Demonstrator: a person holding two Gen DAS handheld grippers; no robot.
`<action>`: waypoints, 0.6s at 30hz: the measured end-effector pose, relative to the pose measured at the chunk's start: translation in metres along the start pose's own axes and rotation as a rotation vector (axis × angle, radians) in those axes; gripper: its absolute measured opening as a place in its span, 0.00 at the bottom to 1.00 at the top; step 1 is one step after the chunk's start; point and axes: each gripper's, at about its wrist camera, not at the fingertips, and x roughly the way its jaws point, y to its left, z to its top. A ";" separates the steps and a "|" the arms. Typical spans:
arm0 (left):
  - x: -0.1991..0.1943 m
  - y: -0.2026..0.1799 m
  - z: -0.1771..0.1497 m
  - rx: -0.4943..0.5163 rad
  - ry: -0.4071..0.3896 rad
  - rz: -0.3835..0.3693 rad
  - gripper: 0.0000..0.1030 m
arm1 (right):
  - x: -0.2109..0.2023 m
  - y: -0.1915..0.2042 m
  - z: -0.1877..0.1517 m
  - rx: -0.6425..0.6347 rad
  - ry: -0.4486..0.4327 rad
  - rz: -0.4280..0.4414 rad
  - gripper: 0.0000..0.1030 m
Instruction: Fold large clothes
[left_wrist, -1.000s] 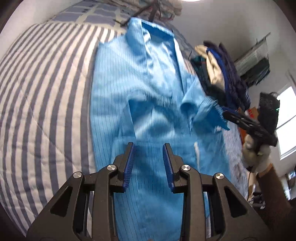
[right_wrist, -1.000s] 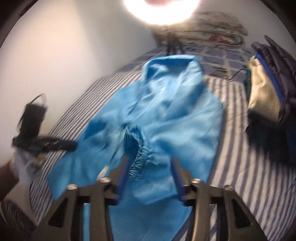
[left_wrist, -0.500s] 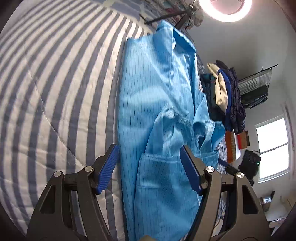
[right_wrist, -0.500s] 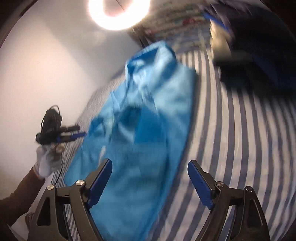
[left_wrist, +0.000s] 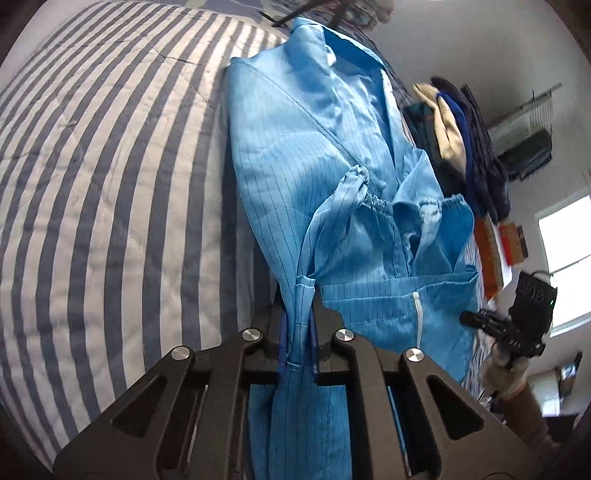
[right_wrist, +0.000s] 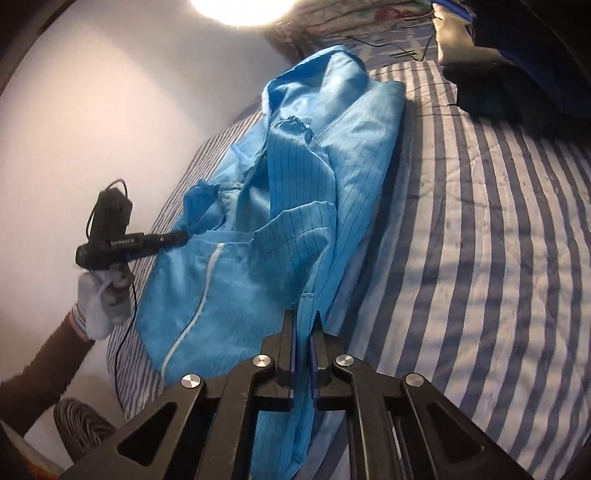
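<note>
A light blue pinstriped coat (left_wrist: 314, 166) with a white zip lies front up on the striped bed, both elastic-cuffed sleeves folded across its chest. My left gripper (left_wrist: 297, 314) pinches the coat's left side edge near the hem, its jaws closing on the fabric bunched between the blue pads. My right gripper (right_wrist: 303, 325) pinches the opposite side edge of the coat (right_wrist: 295, 221), jaws closing tight on a fold. Each wrist view shows the other gripper across the cloth: the right gripper (left_wrist: 476, 318) and the left gripper (right_wrist: 181, 236), held by gloved hands.
The blue-and-white striped quilt (left_wrist: 110, 184) spreads wide on both sides of the coat. A pile of dark clothes (right_wrist: 517, 55) sits at the bed's far right. A ring light (right_wrist: 243, 7) and pillows stand at the head. A wall (right_wrist: 92, 110) runs along the left.
Both grippers opened wide, dropped to the coat's side edges and closed on the fabric. The coat's lower edges are now bunched up in the jaws.
</note>
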 end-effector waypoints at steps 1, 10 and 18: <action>-0.003 -0.002 -0.008 0.014 0.009 0.003 0.07 | -0.004 0.005 -0.006 -0.009 0.012 -0.002 0.03; -0.021 -0.001 -0.042 0.096 0.050 0.033 0.26 | -0.010 0.023 -0.046 -0.093 0.104 -0.079 0.32; -0.065 -0.015 0.038 0.160 -0.115 0.036 0.26 | -0.057 0.010 0.035 -0.114 -0.138 -0.066 0.29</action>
